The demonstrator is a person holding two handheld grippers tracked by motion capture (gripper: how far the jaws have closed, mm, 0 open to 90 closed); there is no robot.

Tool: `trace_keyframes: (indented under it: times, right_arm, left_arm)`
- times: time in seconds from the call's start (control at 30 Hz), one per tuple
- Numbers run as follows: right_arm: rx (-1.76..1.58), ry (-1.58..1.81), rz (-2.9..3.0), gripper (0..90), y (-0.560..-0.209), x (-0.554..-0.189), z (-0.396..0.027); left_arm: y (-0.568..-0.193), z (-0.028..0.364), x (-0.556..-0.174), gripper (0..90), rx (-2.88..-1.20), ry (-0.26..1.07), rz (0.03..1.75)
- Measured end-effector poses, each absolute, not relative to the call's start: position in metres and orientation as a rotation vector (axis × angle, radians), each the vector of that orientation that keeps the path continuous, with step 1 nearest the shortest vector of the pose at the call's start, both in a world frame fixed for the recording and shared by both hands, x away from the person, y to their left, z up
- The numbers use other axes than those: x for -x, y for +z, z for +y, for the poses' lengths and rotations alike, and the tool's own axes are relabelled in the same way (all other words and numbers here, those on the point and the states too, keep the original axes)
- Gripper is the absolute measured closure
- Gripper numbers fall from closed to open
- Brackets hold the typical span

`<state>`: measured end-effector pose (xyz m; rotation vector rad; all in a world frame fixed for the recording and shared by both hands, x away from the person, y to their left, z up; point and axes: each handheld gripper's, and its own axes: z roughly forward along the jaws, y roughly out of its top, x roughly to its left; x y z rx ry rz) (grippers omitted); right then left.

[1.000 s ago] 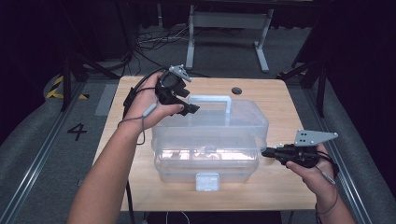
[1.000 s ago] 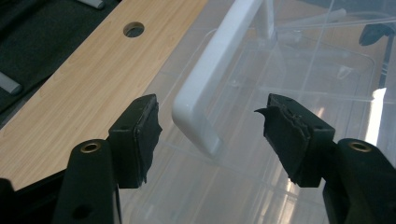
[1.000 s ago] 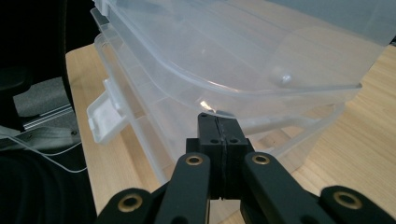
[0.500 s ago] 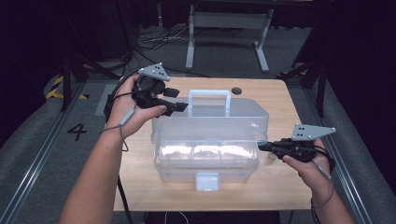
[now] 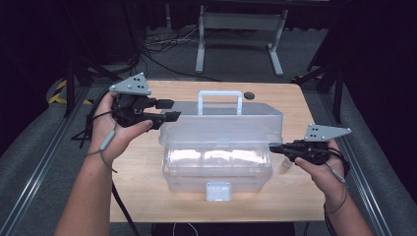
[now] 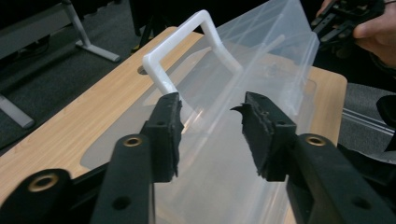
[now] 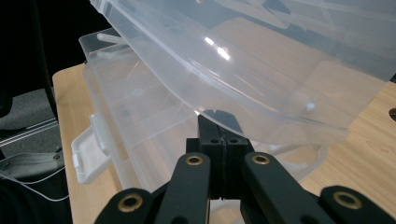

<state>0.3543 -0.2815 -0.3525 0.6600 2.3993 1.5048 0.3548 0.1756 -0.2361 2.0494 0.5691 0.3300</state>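
A clear box (image 5: pixel 216 167) sits mid-bench (image 5: pixel 142 187), its lid (image 5: pixel 221 125) raised. The left claw (image 5: pixel 168 110) hovers at the lid's left end, released, jaws just closing on nothing. The right claw (image 5: pixel 273 148), clenched, tucks under the lid's right edge.

I see the wooden tabletop (image 5: pixel 147 172) with a round dark hole (image 5: pixel 249 95) near its far edge. Beyond it, a grey metal stand (image 5: pixel 238 29) sits on the carpeted floor (image 5: pixel 44 162), cables (image 5: pixel 162 49) beside it, yellow-black tape (image 5: pixel 60 91) at left.
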Motion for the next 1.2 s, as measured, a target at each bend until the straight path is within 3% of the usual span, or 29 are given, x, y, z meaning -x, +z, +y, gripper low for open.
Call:
trace_keyframes:
  times: [0.43, 1.2]
  right_arm:
    - [-0.704, 1.527, 2.346, 90.0, -0.345, -0.36, -0.28]
    - [-0.753, 1.59, 2.253, 90.0, -0.346, -0.362, -0.278]
  left_arm:
    - [-0.262, 0.192, -0.329, 82.0, -2.042, 0.274, 0.569]
    - [-0.323, 0.189, -0.336, 87.1, -2.065, 0.179, 0.625]
